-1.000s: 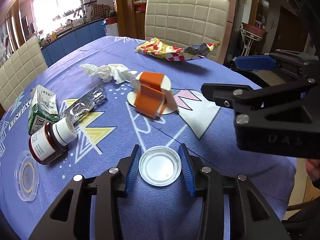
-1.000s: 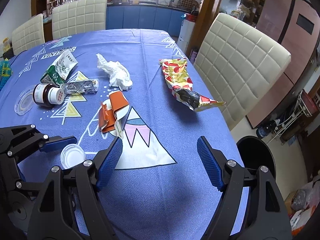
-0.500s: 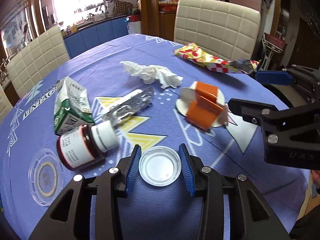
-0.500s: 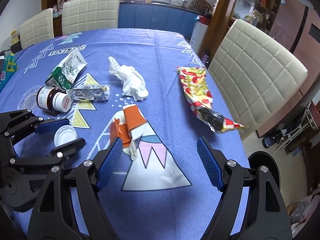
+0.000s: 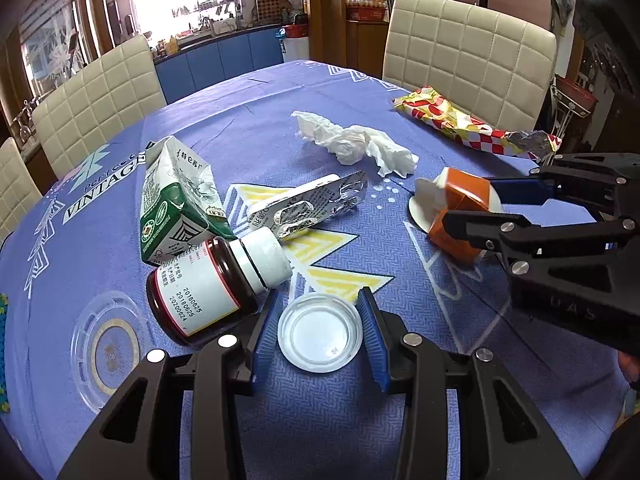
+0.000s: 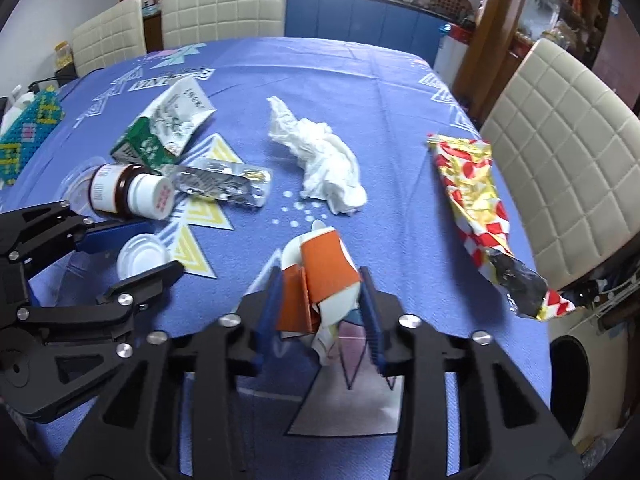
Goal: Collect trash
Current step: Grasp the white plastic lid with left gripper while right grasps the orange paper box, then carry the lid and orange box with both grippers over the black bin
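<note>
My right tongs [image 6: 320, 304] have just closed on the crushed orange cup [image 6: 320, 280], while my left tongs [image 5: 318, 330] grip the white lid [image 5: 320, 332] at its nine o'clock.

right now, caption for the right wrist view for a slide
Right gripper, jaws just closing, clamps crushed orange paper cup on blue tablecloth.

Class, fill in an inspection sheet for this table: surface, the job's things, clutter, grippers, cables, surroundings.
Surface: blue patterned tablecloth.
Job's things: crumpled tissue, snack wrapper, milk carton, blister pack, brown bottle lying down, orange paper cup, white lid.
Clutter: clear disc.
Grippers: left gripper shut on white lid; right gripper has just been closing, fingers pressing the orange paper cup.
Cables: nothing seen.
Surroundings: cream chairs, kitchen counter behind.
</note>
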